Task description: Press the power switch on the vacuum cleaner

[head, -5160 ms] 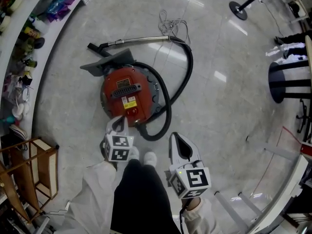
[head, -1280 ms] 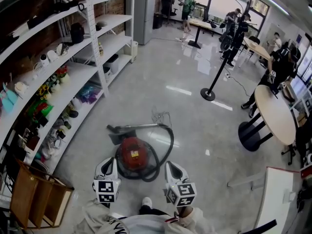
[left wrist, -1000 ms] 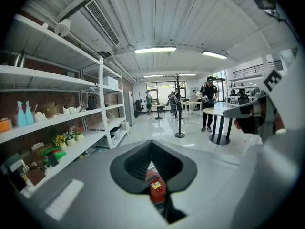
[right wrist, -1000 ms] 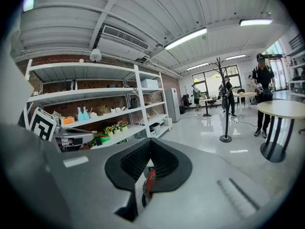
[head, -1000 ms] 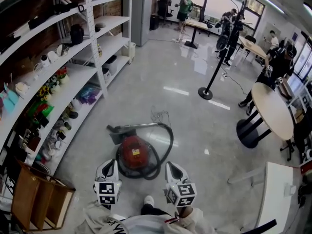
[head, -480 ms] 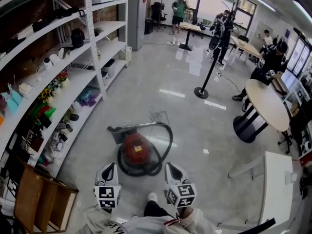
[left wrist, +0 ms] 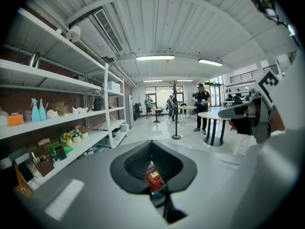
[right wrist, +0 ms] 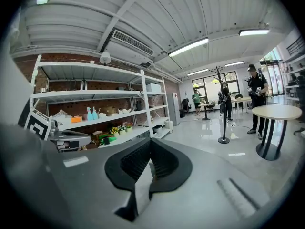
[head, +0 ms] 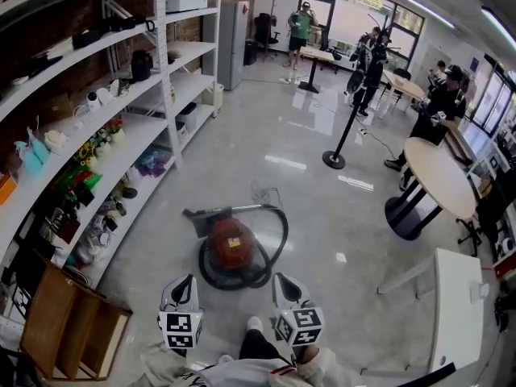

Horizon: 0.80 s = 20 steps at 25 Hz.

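In the head view the red vacuum cleaner (head: pixel 231 243) lies on the grey floor, its black hose (head: pixel 276 243) looped round it. Its wand and floor nozzle (head: pixel 206 213) are at its far left. My left gripper (head: pixel 185 283) and right gripper (head: pixel 279 281) hang near the bottom of the view, on my side of the vacuum cleaner and well apart from it. Both hold nothing, and their jaws look closed together. In the left gripper view the left gripper (left wrist: pixel 152 174) frames a bit of the red vacuum cleaner (left wrist: pixel 153 179) through its notch. The right gripper (right wrist: pixel 145 175) shows only pale floor.
White shelving (head: pixel 97 119) full of small goods runs along the left, with a wooden crate (head: pixel 68 325) at its near end. A pole on a round base (head: pixel 334 159), a round table (head: pixel 442 180) and a white table (head: pixel 455 313) stand to the right. People stand at the back.
Five seconds ago the head view was low over the vacuum cleaner, with the left gripper at its red body. The view has since risen and pulled back; both grippers now hang away from it.
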Motion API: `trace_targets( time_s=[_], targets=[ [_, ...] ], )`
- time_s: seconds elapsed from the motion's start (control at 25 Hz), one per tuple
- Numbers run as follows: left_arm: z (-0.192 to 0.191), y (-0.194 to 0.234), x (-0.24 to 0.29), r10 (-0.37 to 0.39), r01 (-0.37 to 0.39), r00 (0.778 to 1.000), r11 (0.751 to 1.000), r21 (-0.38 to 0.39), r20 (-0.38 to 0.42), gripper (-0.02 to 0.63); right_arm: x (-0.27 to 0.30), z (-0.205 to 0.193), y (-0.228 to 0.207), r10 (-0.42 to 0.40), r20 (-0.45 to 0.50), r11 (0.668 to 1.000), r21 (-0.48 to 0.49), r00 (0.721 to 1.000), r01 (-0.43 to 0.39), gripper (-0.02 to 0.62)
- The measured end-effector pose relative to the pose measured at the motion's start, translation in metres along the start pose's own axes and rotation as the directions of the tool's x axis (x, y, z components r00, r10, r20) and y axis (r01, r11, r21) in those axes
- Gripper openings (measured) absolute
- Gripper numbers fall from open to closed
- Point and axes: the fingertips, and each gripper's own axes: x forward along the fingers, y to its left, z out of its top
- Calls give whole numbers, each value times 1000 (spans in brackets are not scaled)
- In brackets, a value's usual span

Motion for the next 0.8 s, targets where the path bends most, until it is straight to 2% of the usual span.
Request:
trace_targets(
  time_s=[0.48, 0.8],
  targets=[
    [-7, 1, -31, -12, 12, 1000, 1000, -7, 24, 0, -25, -6, 22, -17, 8, 1000, -15, 1000, 17, 0],
    [-15, -8, -50, -34, 34, 999, 999, -16, 11, 0, -46, -14, 33, -24, -13, 999, -26, 1000, 23, 0]
  ],
)
